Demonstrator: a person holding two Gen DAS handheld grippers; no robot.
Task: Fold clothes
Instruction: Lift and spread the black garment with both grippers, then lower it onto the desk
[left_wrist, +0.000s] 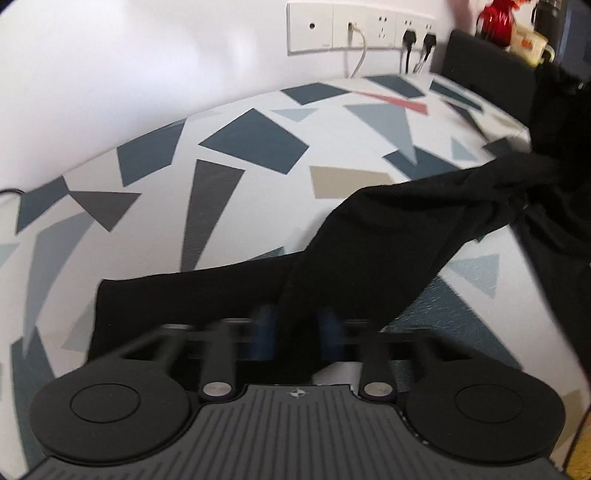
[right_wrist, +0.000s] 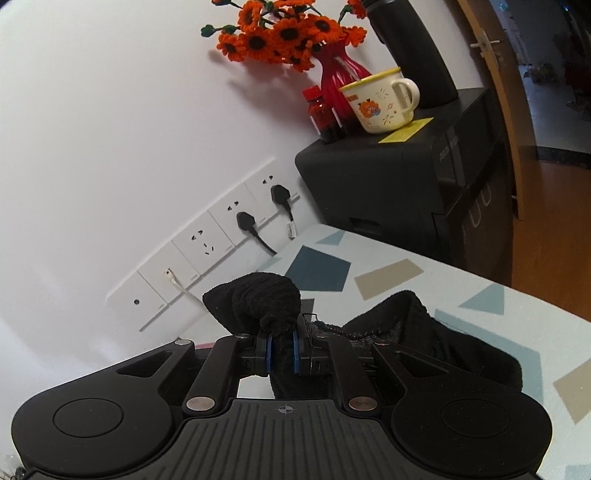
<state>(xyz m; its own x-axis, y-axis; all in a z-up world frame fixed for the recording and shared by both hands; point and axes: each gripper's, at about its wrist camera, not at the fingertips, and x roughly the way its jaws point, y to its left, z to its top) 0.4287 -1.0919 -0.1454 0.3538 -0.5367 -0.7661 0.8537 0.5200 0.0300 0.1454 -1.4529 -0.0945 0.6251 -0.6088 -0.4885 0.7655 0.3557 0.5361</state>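
Observation:
A black garment (left_wrist: 388, 229) stretches across the patterned table (left_wrist: 240, 147), from the near middle up to the right, where it hangs lifted. My left gripper (left_wrist: 295, 336) is shut on a fold of it, the blue pads pressing the cloth; the view is motion-blurred. In the right wrist view, my right gripper (right_wrist: 282, 350) is shut on a bunched edge of the black garment (right_wrist: 258, 299), which sticks up beyond the blue pads. More of the cloth (right_wrist: 424, 332) lies heaped on the table (right_wrist: 406, 273) to the right.
Wall sockets (right_wrist: 221, 236) with plugged cables line the white wall behind the table. A black cabinet (right_wrist: 388, 184) at the table's far end carries a red vase of orange flowers (right_wrist: 332, 77), a mug (right_wrist: 380, 99), a small red bottle and a black flask. A doorway opens at the right.

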